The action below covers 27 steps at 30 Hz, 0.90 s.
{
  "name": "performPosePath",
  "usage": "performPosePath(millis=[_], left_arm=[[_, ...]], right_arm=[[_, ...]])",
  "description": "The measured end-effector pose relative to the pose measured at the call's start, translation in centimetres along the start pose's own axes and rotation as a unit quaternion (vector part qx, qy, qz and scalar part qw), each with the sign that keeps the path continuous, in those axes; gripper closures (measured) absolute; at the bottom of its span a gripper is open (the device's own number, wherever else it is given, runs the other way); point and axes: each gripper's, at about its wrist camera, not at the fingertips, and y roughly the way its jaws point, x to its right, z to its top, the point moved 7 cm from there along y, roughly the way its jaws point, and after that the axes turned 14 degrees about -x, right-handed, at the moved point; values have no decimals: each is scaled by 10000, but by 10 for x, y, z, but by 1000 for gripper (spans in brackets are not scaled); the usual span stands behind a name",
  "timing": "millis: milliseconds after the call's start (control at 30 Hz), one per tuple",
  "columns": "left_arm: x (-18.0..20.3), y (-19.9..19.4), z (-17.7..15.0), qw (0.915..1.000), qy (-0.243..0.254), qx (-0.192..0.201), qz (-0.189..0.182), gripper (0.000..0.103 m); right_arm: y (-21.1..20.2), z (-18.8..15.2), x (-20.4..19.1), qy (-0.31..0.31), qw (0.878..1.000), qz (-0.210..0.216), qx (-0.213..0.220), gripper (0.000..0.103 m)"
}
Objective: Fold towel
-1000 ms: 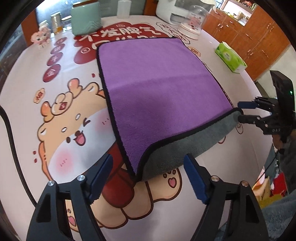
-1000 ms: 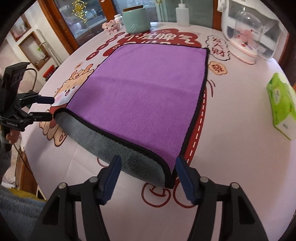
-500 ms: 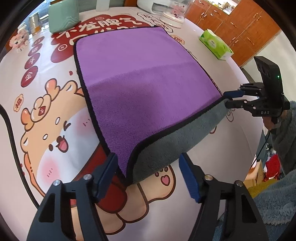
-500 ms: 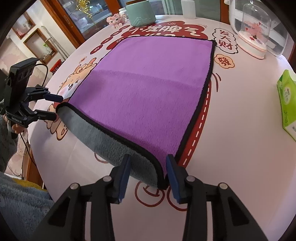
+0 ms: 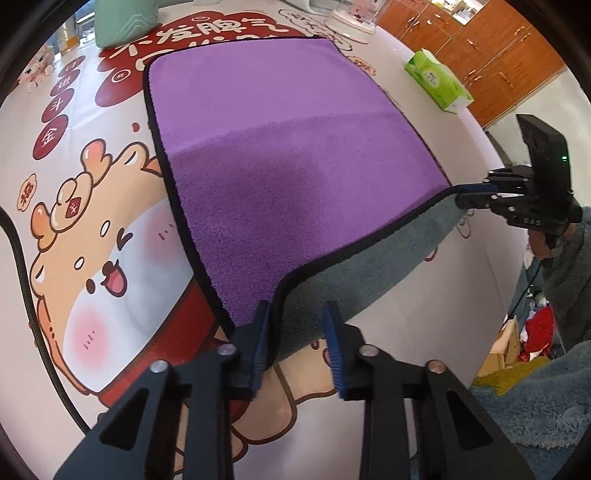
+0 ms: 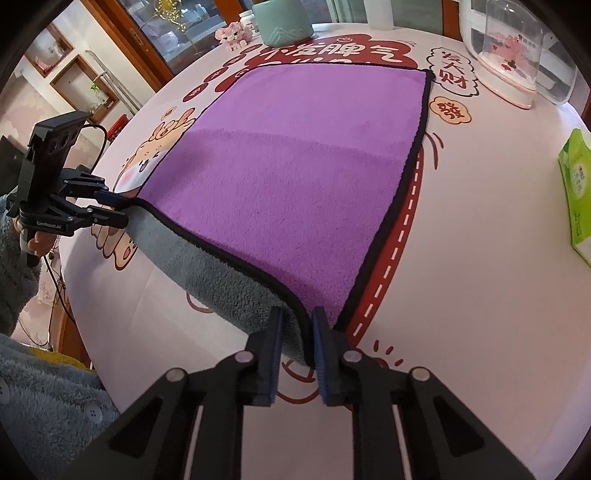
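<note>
A purple towel (image 5: 288,147) with a black hem and grey underside lies spread on the printed tablecloth; it also shows in the right wrist view (image 6: 295,177). Its near edge curls up, grey side out. My left gripper (image 5: 297,343) has its jaws around the near left corner, with a gap still showing beside the cloth. My right gripper (image 6: 297,343) is shut on the near right corner. Each gripper shows in the other's view, the right gripper (image 5: 476,195) and the left gripper (image 6: 118,210), both at the towel's corners.
A green tissue box (image 5: 437,81) lies right of the towel. A mint container (image 6: 284,18), a pink figurine (image 6: 232,33) and a clear dome on a white base (image 6: 513,55) stand at the table's far side. A black cable (image 5: 22,266) runs at the left.
Both grippers have moved in onto the towel's near corners and narrowed their jaws. The right one has closed on its corner; the near edge is lifted a little.
</note>
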Motion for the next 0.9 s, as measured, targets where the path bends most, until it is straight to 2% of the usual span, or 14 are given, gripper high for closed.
performPosePath(millis=[100, 200, 600, 733, 900], left_arm=[[-2, 1, 0, 9998, -85, -21, 191, 92], [-3, 0, -1, 9992, -188, -3, 353, 95], [-2, -19, -9, 9963, -512, 190, 666, 98], [-5, -28, -8, 9944, -679, 262, 770, 98], [-12, -52, 9, 9899, -767, 508, 1080, 98]], right_arm=[[-2, -1, -2, -34, 10000, -71, 61, 96], [-6, -2, -7, -121, 9994, -273, 145, 97], [-14, -4, -14, -77, 9962, -817, 305, 98], [-27, 0, -16, -24, 9945, -915, 511, 98], [-51, 19, -16, 31, 9900, -1113, 866, 98]])
